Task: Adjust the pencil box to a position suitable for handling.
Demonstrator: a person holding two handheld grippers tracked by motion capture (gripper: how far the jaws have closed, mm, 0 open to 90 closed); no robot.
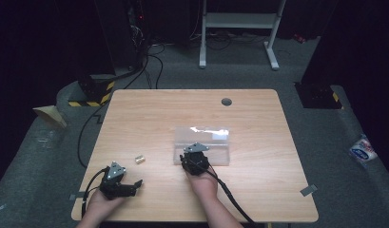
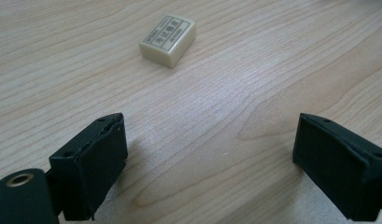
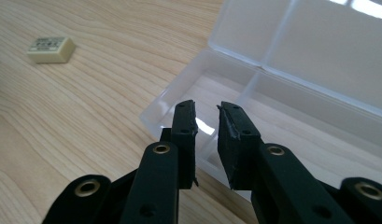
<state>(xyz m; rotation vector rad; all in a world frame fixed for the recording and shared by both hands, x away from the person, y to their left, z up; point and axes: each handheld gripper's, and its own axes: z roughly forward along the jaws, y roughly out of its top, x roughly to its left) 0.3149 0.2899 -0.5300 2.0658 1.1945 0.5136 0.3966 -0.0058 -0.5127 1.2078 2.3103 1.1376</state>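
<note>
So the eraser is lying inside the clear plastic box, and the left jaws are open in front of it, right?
Not quite. The eraser lies on the bare table, apart from the clear plastic box, as the high view shows. The left gripper does have its jaws open in front of it.

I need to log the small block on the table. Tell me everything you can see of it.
The eraser is a small cream-coloured rectangular block with rounded edges and a matte, rubbery look. Its top face carries a black-framed printed label, too small to read. It lies flat on the wooden table, left of the clear box. No gripper touches it.
</note>
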